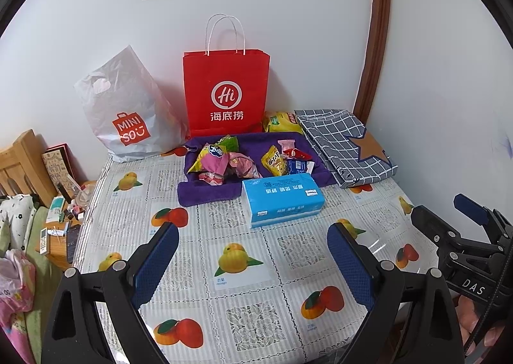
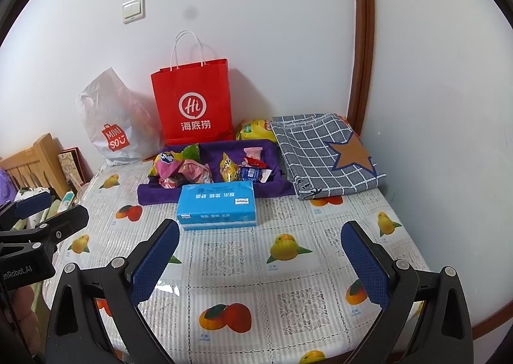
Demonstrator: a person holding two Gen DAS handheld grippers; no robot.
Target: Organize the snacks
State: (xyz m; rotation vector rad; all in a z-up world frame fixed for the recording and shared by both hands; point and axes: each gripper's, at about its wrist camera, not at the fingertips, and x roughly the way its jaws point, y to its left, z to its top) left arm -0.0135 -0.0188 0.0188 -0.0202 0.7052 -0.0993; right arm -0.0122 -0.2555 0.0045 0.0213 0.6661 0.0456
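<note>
From your left wrist camera, your left gripper [image 1: 253, 240] hangs over the fruit-print tablecloth [image 1: 243, 300] with its blue pads spread wide and nothing between them. The snacks [image 1: 250, 160] lie well ahead in a purple tray [image 1: 208, 192] with two compartments: crinkled pink, green and yellow wrappers fill the left one, and a yellow packet, a red one and a blue one fill the right. A blue tissue pack [image 1: 283, 199] sits against the tray's front edge. Behind stand a red paper bag [image 1: 226, 93] and a white plastic bag [image 1: 128, 117]; a checked cloth [image 1: 346, 146] lies to the right.

From your right wrist camera, your right gripper [image 2: 259, 244] is likewise spread apart and empty above the cloth. The same snacks [image 2: 211, 167] show in the tray [image 2: 154, 195], beyond the tissue pack [image 2: 218, 203], and another yellow packet [image 2: 256, 130] rests behind the tray.
</note>
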